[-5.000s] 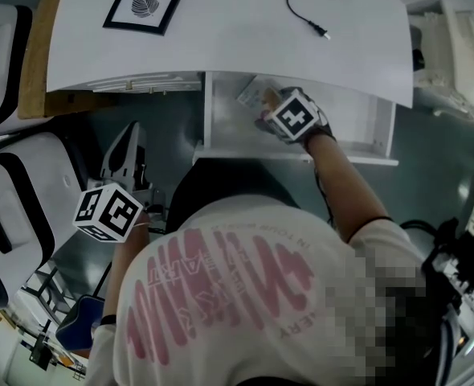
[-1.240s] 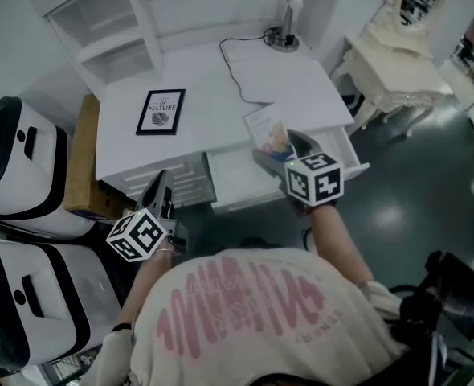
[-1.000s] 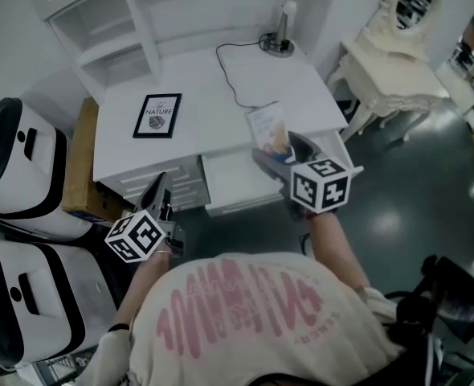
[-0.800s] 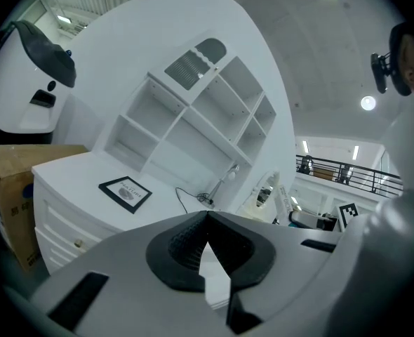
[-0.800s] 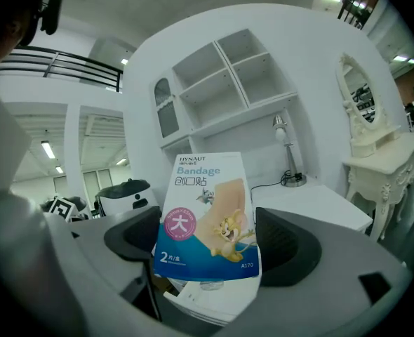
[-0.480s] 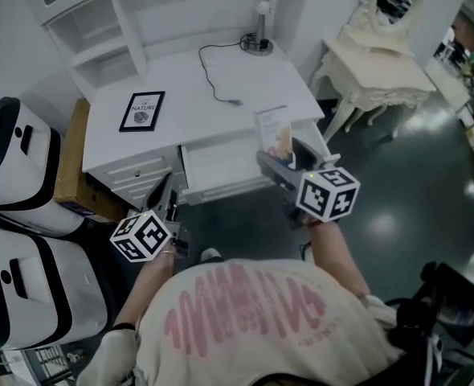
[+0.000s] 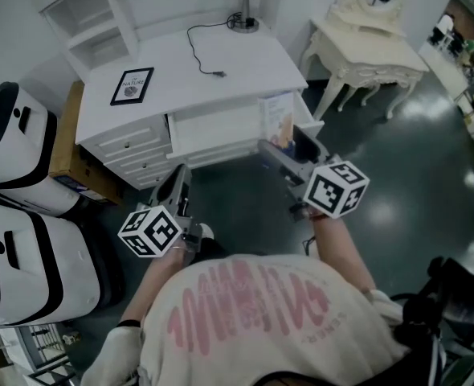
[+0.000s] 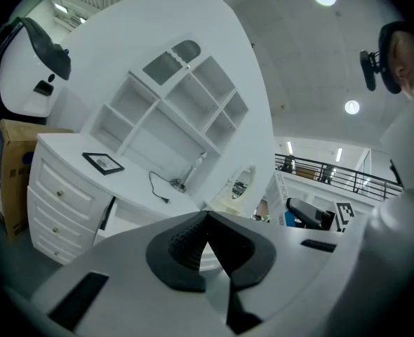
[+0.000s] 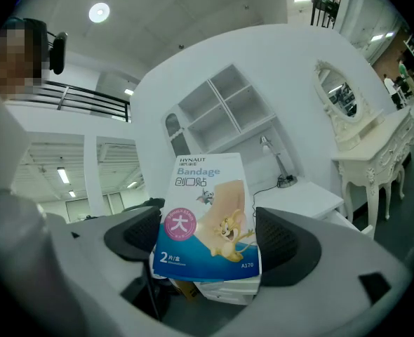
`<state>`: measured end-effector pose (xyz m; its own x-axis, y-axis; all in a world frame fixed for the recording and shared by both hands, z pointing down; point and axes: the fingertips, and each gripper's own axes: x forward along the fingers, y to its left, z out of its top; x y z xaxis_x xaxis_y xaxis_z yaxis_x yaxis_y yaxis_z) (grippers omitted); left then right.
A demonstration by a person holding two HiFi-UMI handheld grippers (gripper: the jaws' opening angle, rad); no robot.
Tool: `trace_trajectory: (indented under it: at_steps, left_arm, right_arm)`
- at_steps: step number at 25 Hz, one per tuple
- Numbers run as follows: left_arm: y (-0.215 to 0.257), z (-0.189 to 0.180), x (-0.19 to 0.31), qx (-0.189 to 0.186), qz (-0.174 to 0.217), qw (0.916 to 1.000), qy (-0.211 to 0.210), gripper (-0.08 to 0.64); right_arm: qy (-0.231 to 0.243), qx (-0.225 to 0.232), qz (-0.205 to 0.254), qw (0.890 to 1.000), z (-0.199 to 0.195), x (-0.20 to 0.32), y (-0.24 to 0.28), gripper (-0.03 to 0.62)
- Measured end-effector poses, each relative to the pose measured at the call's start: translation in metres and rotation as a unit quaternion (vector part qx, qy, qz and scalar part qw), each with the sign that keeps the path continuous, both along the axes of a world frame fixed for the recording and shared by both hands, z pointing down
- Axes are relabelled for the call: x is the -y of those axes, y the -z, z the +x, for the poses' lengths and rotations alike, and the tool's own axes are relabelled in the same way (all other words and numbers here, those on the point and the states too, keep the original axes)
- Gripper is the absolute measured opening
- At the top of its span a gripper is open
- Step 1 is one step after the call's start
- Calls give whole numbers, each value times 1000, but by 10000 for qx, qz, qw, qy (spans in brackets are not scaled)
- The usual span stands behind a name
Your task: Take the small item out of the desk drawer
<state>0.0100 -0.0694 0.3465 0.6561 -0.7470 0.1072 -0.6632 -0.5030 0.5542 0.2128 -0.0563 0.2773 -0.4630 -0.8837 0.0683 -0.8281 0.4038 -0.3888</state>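
A small bandage box, white and blue with a cartoon mouse, stands upright between the jaws of my right gripper, which is shut on it. In the head view the bandage box and right gripper are held in the air in front of the white desk. The desk's wide drawer is pulled open, and its inside looks bare. My left gripper hangs lower left, clear of the desk. Its jaws are shut with nothing between them.
A framed picture, a loose cable and a lamp are on the desk top. A cream dressing table stands to the right. White and black pods and a cardboard box stand to the left. The floor is dark.
Five seconds ago my right gripper was inside the drawer. It has since lifted out with the bandage box, and the person has stepped back from the desk. The left gripper stays shut.
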Motion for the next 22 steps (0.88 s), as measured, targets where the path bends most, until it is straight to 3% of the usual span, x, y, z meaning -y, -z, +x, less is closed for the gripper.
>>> trace_trajectory:
  at_steps: [22]
  left_arm:
    - [0,-6,-17,106,-25,9998,155,28]
  right_arm:
    - [81,-274,-34,9996,3,-14,-11,446]
